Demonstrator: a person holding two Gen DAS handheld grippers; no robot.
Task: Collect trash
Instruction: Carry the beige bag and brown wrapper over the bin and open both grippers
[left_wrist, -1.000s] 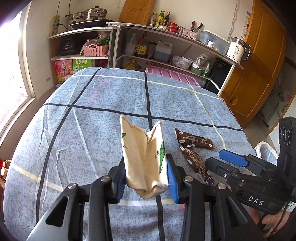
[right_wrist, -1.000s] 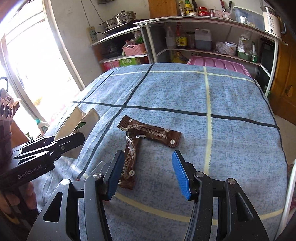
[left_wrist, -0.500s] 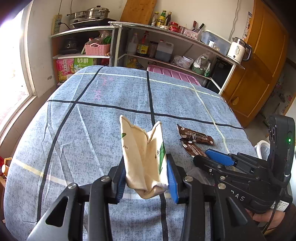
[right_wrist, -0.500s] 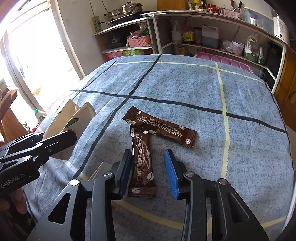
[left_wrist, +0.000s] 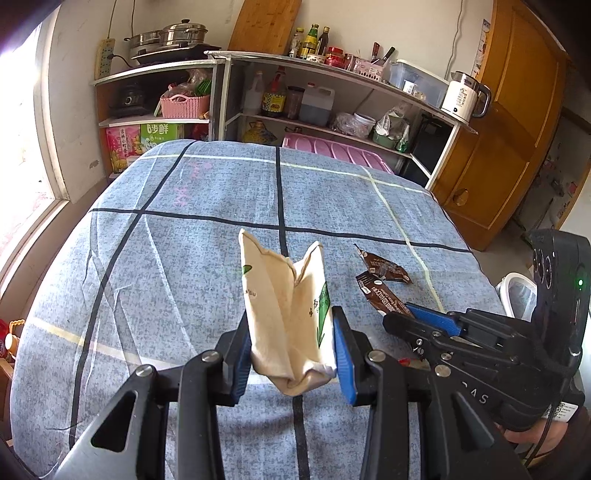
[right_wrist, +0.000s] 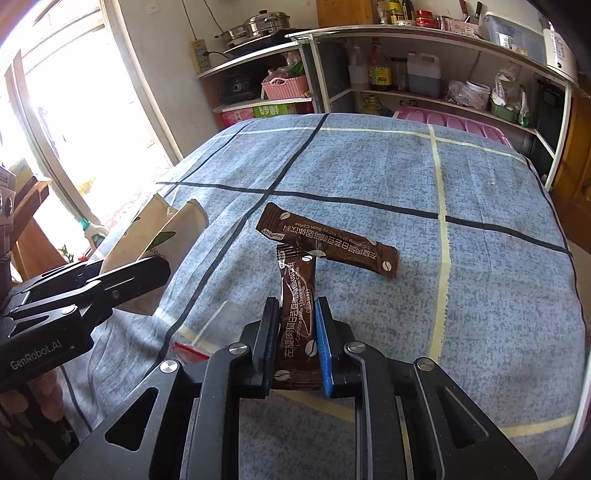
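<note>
Closing on a brown coffee sachet (right_wrist: 297, 325), the right gripper (right_wrist: 295, 341) has its blue pads against the packet's two long edges, with the packet between the jaws and its far end pointing to 12 o'clock. A second coffee sachet (right_wrist: 327, 244) lies flat on the blue checked cloth (right_wrist: 480, 280) just beyond, crossing the tip of the first and running from 10 to 4 o'clock. That makes two sachets. Both carry Chinese characters and the line "L-Carnitine White Kidney Bean Coffee". At 8 o'clock from the right gripper a clear plastic bag with a red strip (right_wrist: 212, 332) rests on the cloth, partly hidden by the gripper's frame.

The left gripper (left_wrist: 291, 349) is clenched on one cream paper bag (left_wrist: 286, 310), which stands upright with its mouth open and green print on its sides. In the right wrist view this gripper sits at 9 o'clock, its body marked "GenRobot.AI", and the bag's open top is well apart from the sachets. A hand (left_wrist: 532, 439) holds the right gripper at 4 o'clock in the left wrist view.

Beyond the cloth at 12 o'clock stand shelves (left_wrist: 332, 74) crowded with bottles, a pink basket (left_wrist: 183, 106) and a white kettle (left_wrist: 463, 96).
</note>
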